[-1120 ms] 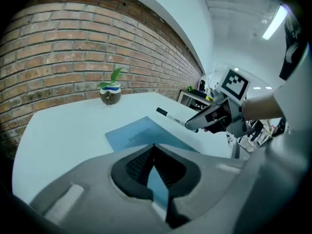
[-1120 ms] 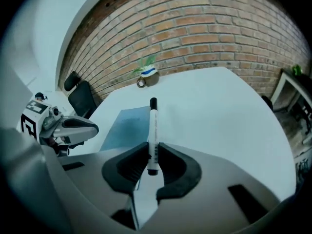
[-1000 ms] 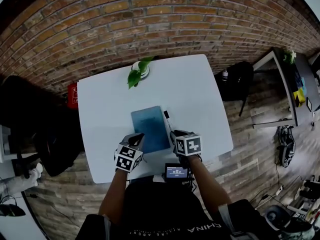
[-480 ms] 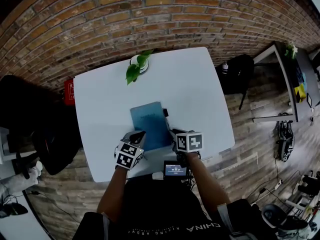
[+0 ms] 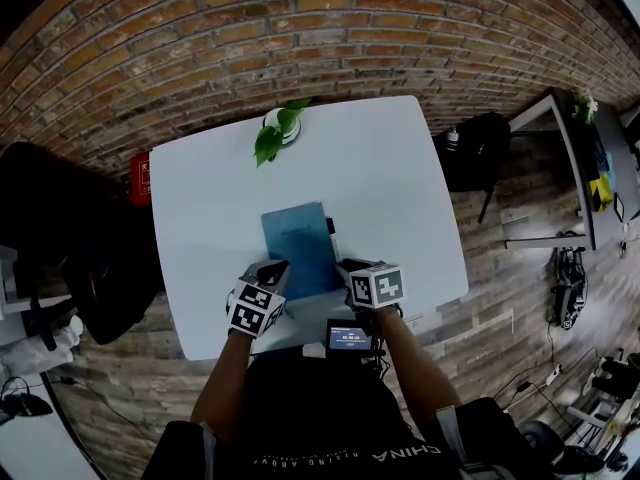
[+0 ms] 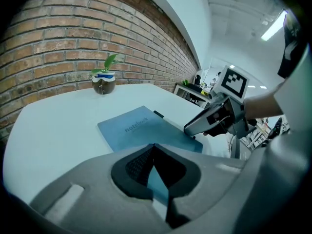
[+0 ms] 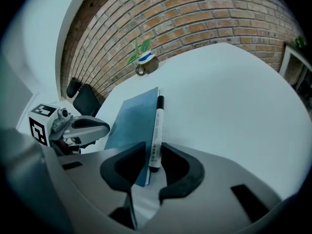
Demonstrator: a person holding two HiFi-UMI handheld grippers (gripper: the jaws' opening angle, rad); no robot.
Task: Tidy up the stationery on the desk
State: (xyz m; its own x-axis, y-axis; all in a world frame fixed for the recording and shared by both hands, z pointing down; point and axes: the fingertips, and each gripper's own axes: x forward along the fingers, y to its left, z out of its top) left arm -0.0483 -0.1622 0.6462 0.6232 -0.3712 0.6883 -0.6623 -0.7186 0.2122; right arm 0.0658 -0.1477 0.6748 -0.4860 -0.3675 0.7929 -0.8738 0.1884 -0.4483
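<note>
- Left claw (image 5: 272,270) is clamped on the near left corner of the blue notebook (image 5: 298,248), which lies flat in the middle of the desk (image 5: 390,168).
- Right claw (image 7: 152,155) has just been opening.
- The pen (image 7: 156,126) lies loose between its jaws, along the notebook's right edge.

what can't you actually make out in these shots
Notebook near corner: left gripper view, hidden inside the left claw, shut on it.
Pen label print: right gripper view, too small; the right claw has just been opening, pen end between its jaws.
Pen's near end: head view, hidden under the right claw.
Screen readout: head view, too small.
</note>
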